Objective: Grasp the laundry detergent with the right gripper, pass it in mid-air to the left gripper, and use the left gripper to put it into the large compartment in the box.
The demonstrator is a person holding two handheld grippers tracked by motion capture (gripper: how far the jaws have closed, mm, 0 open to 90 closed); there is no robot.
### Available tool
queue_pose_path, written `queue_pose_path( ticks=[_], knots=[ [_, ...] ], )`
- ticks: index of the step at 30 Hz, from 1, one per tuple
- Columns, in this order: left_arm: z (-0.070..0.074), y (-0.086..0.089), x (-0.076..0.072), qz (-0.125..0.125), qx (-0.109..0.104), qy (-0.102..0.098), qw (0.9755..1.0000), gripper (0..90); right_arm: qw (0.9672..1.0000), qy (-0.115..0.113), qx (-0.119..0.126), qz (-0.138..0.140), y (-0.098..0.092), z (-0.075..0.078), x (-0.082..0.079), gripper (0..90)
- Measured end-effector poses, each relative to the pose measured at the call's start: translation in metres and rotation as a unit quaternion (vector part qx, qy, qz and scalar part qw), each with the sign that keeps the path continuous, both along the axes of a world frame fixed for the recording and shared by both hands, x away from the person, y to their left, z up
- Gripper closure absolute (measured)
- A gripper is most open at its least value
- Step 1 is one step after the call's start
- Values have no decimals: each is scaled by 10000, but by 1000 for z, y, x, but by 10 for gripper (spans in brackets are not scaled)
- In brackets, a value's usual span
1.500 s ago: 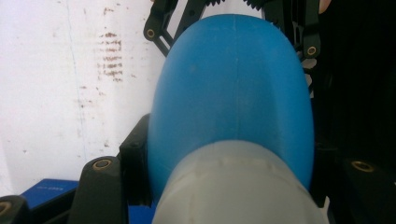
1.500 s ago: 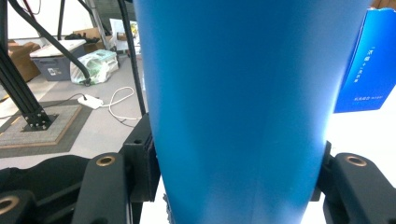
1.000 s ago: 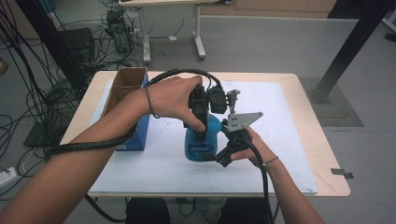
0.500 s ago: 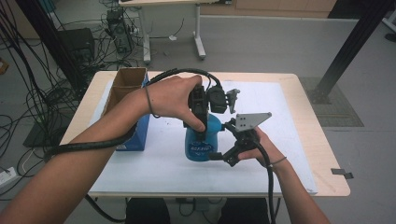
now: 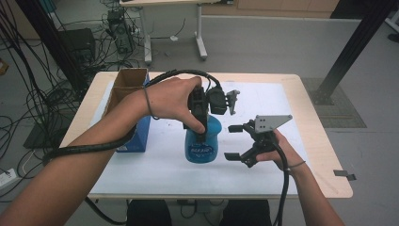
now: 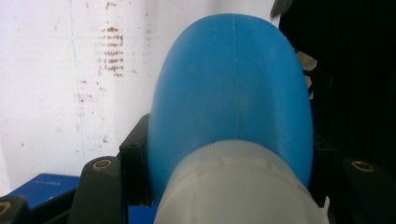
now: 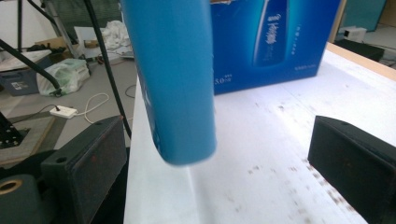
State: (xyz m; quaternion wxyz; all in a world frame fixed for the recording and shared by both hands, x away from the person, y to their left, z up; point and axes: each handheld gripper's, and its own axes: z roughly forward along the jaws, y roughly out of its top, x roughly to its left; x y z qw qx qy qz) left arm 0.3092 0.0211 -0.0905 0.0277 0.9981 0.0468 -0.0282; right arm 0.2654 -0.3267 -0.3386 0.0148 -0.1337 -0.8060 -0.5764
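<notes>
Two grippers on table [image 5: 301, 94]: right gripper [image 5: 232, 142] nearest, jaws wide open, empty, just beside blue bottle [image 5: 201, 143]. Left gripper [image 5: 200, 132] above, clamped on bottle top, bottle lifted. Beyond: blue box [image 5: 141, 129].

Blue bottle [image 5: 202, 143]: neck and cap hidden under left hand [image 5: 176, 99] and left gripper [image 5: 201, 123] in high view. Label print too small. Top cut off above right gripper's [image 7: 219, 154] jaws.

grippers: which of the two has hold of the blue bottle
The left gripper, clamped from above on the blue bottle; the right gripper stands open beside it, apart.
</notes>
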Motion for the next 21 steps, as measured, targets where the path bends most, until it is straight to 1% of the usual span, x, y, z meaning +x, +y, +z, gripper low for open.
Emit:
queue_pose_path(
  ticks=[7, 8, 12, 17, 21],
  knots=[
    [2, 4, -1, 38, -14, 0, 10000, 379, 9998, 25, -7, -186, -24, 0, -6, 42],
    [2, 4, -1, 35, -16, 0, 10000, 380, 9997, 21, -41, -250, -30, 0, -8, 39],
    [3, 5, -1, 49, -29, -10, 10000, 380, 9992, 27, -50, -385, -45, 0, -12, 41],
    [3, 5, -1, 42, -29, 11, 10000, 380, 9982, 19, -96, -596, -64, 1, -20, 40],
    [3, 5, -1, 33, -34, -8, 10000, 380, 9970, 21, -66, -771, -78, 0, -26, 40]
  ],
)
